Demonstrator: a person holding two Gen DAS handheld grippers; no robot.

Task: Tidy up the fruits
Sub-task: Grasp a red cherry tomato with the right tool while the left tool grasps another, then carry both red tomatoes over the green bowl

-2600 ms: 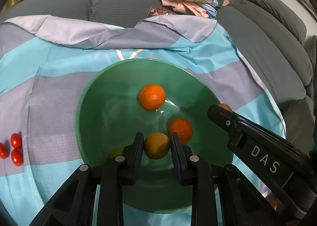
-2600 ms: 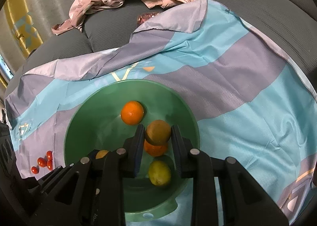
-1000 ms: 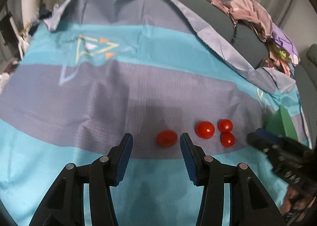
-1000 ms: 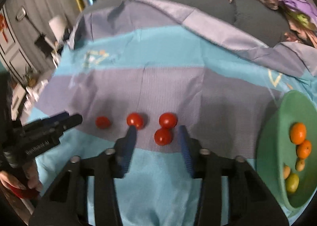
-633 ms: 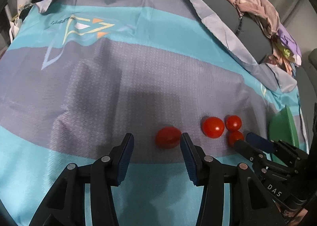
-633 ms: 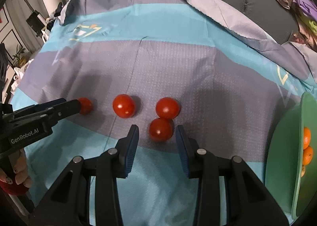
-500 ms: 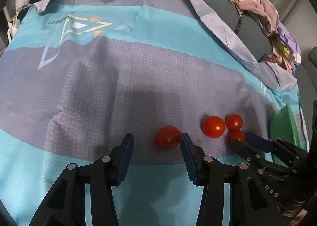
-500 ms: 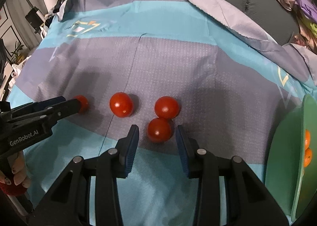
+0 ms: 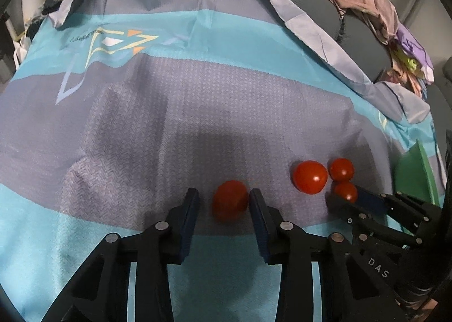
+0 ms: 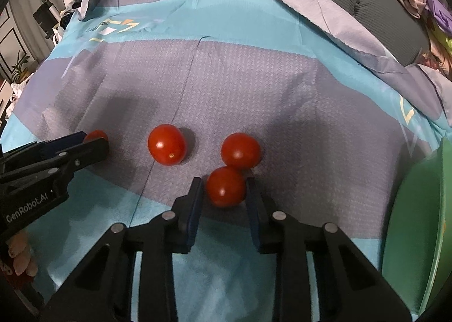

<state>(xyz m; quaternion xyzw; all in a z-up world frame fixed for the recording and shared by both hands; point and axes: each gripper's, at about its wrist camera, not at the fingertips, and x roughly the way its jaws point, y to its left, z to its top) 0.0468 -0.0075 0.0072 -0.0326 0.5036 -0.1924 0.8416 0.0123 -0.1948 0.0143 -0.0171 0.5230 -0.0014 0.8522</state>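
Observation:
Several red cherry tomatoes lie on a blue and grey cloth (image 9: 197, 113). My left gripper (image 9: 223, 203) is open, its jaws on either side of the leftmost tomato (image 9: 230, 203), with a gap on the left side. My right gripper (image 10: 224, 189) is open, its jaws close around the nearest tomato (image 10: 225, 186) of a cluster. Two more tomatoes (image 10: 166, 144) (image 10: 240, 150) lie just beyond it. The left gripper also shows in the right wrist view (image 10: 93, 144) at the left, at the leftmost tomato (image 10: 96, 134). The right gripper shows in the left wrist view (image 9: 343, 197).
A green bowl's rim (image 10: 418, 223) is at the right edge; it also shows in the left wrist view (image 9: 415, 172). A grey sofa back (image 10: 381, 5) with a pile of clothes (image 9: 375, 11) lies beyond the cloth. Room furniture stands at far left.
Both grippers have moved from the bowl to the tomatoes and come down closer. Each now has a tomato between its open jaws.

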